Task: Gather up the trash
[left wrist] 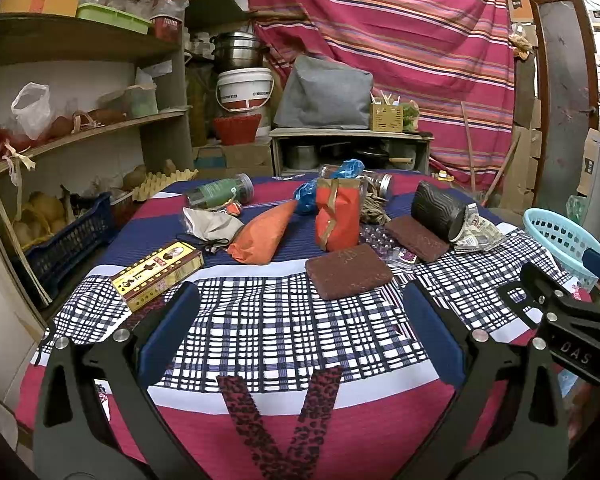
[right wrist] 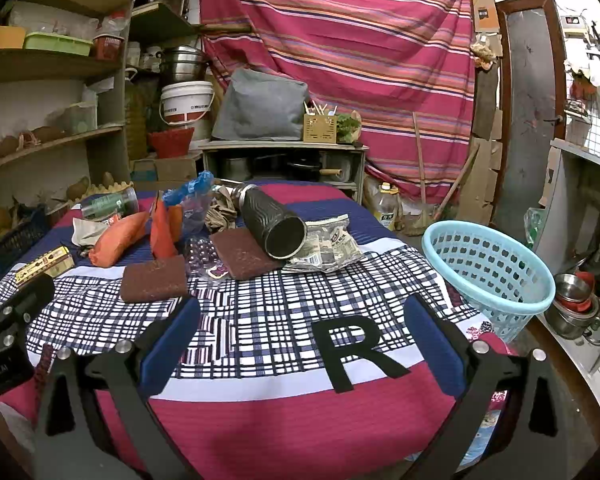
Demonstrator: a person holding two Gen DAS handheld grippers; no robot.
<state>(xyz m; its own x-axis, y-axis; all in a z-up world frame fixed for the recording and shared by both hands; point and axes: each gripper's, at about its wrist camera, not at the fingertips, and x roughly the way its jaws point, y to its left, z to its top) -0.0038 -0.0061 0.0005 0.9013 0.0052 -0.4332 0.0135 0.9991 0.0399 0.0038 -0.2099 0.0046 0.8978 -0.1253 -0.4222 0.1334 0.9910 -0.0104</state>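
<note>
both grippers – left [left wrist: 300,336], right [right wrist: 300,336] – hung over the bare near cloth, jaws apart, nothing held. trash sat further back: crumpled wrapper [right wrist: 328,250] beside a black tube [right wrist: 276,224]. basket [right wrist: 488,268] waited at the right edge – probably within reach for drops.

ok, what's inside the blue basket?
Nothing visible inside the blue basket in the right wrist view: only bare lattice wall shows. Its near rim hides the floor. The left wrist view shows only its edge.
</note>
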